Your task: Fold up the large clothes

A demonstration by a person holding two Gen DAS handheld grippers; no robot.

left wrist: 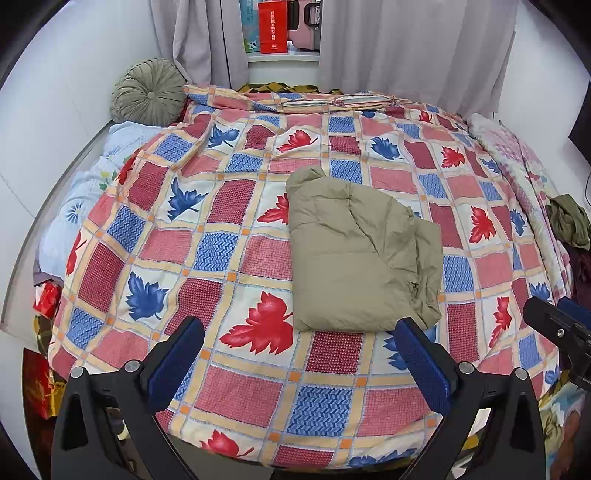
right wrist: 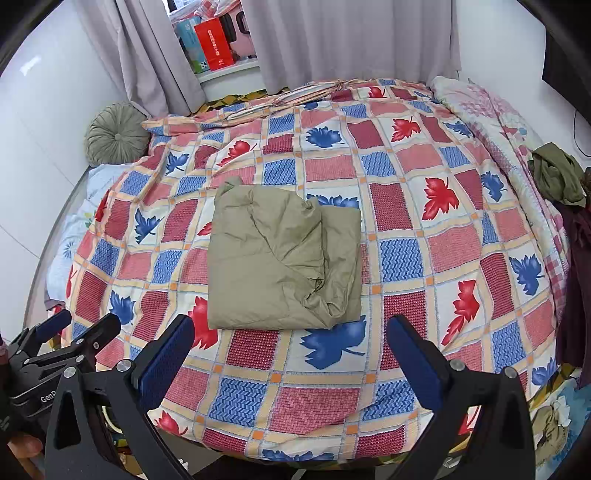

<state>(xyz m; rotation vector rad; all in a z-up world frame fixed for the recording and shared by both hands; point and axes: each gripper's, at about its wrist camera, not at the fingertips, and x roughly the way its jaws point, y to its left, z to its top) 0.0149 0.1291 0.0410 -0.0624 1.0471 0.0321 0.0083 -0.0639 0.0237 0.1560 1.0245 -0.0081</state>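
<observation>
A khaki padded garment point(left wrist: 354, 251) lies folded into a rough rectangle in the middle of the bed; it also shows in the right wrist view point(right wrist: 280, 258). My left gripper point(left wrist: 299, 354) is open and empty, held just in front of the garment's near edge, above the quilt. My right gripper point(right wrist: 291, 350) is open and empty, also just short of the garment's near edge. Each gripper shows at the edge of the other's view: the right gripper point(left wrist: 561, 325), the left gripper point(right wrist: 70, 339).
A leaf-patterned quilt point(left wrist: 229, 258) covers the bed. A round green cushion point(left wrist: 149, 92) lies at the far left corner. A crumpled olive garment point(left wrist: 569, 221) lies at the bed's right edge. Curtains point(left wrist: 406, 40) and a sill with boxes point(left wrist: 273, 26) stand behind.
</observation>
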